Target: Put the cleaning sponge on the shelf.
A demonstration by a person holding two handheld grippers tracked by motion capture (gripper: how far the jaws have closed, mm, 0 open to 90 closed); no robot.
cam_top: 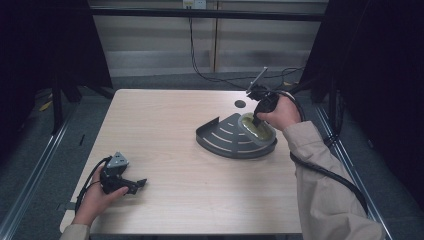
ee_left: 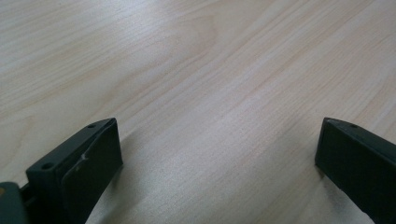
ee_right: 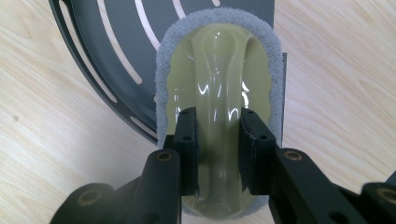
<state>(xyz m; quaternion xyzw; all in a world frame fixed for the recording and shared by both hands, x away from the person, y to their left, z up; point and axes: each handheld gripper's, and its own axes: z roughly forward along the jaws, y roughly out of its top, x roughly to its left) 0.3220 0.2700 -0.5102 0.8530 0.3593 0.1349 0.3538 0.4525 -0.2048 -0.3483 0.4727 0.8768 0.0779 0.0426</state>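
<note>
A scrubber (cam_top: 260, 132) with a glossy pale-yellow handle and a grey scouring pad lies on the right part of a dark grey, slotted, fan-shaped tray (cam_top: 222, 139) at the table's right of centre. My right gripper (cam_top: 256, 120) points down onto it. In the right gripper view the right gripper (ee_right: 217, 112) is shut on the raised ridge of the scrubber's (ee_right: 219, 56) handle, and the tray (ee_right: 107, 42) lies underneath. My left gripper (cam_top: 140, 184) rests low at the table's front left, held by a hand. Its jaws stand wide open over bare wood (ee_left: 217, 125).
The light wooden table (cam_top: 165, 130) has a small round dark hole (cam_top: 240, 104) just behind the tray. A thick black cable (cam_top: 325, 172) trails from the right gripper along the sleeve. More cables hang off the far edge. Dark curtains flank both sides.
</note>
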